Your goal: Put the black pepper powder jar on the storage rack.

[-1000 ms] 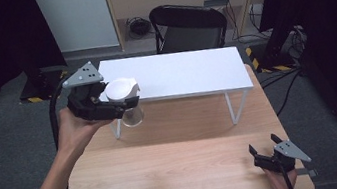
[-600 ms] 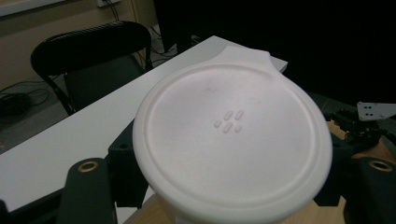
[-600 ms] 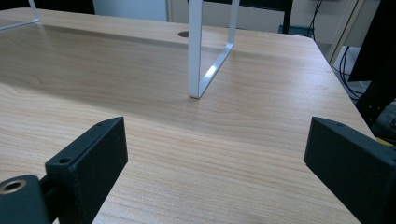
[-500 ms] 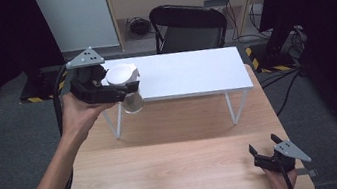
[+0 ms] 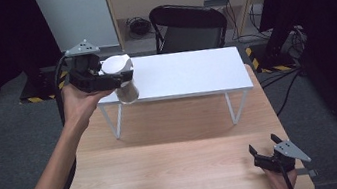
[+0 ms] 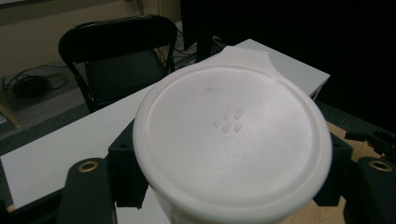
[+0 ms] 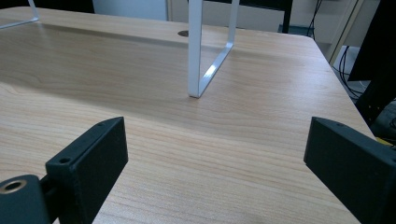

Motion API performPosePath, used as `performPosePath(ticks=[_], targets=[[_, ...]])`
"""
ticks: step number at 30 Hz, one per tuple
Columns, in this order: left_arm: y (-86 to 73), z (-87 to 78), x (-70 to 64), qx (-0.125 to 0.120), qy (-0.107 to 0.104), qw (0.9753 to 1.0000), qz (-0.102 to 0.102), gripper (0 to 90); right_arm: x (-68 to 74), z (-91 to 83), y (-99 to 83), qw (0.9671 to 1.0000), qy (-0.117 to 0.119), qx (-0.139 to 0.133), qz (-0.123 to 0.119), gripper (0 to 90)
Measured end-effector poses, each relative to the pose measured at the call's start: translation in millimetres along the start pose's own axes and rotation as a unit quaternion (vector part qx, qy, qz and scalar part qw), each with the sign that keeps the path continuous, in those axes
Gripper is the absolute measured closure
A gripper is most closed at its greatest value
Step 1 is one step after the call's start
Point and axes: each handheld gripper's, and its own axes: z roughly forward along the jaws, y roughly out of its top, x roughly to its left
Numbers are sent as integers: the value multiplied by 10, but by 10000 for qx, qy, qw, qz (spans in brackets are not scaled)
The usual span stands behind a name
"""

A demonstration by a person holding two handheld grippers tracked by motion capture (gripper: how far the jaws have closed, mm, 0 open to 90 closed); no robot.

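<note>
A: We start with the biggest thing, the wooden desk (image 5: 178, 174), which runs from the bottom of the high view up toward the back. What do we have standing on it?

B: We see a white shelf (image 5: 188, 74) on thin white legs across its far half. Behind the desk there is a black folding chair (image 5: 189, 25), and the floor around is grey carpet.

A: In the right gripper view one white leg (image 7: 201, 56) of that shelf comes down onto the wood ahead of us.

B: Now the arms. We see the left forearm reaching up from the bottom left of the high view, with the left hand (image 5: 79, 100) raised at the shelf's left end.

A: And the left gripper (image 5: 116, 79) is closed around a clear container with a white lid (image 5: 121, 79). We hold it in the air at the left front corner of the shelf, about level with the shelf top.

B: In the left gripper view the round lid (image 6: 231, 140) faces the camera, with a small tab at its far edge and a few small raised marks near its middle. The black jaws sit against the container on both sides.

A: We cannot tell what, if anything, is inside it.

B: The right gripper (image 5: 266, 153) sits low at the desk's near right corner, jaws spread wide with only bare wood between them.
</note>
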Motion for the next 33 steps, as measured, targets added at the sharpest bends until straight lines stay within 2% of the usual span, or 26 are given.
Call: performPosePath(ticks=[15, 22, 25, 30, 33], targets=[[-10, 259, 271, 14, 320, 9989, -342, 306, 10, 3, 7, 10000, -10, 25, -3, 63], [44, 376, 327, 71, 491, 9983, -315, 306, 7, 2, 6, 10000, -9, 21, -9, 63], [35, 392, 342, 39, 516, 9981, -339, 306, 12, 2, 7, 10000, -12, 26, -6, 64], [27, 468, 380, 124, 588, 9978, -294, 306, 13, 1, 7, 10000, -15, 28, -7, 64], [3, 505, 415, 140, 601, 9975, -356, 306, 16, 8, 21, 10000, -4, 75, -59, 64]])
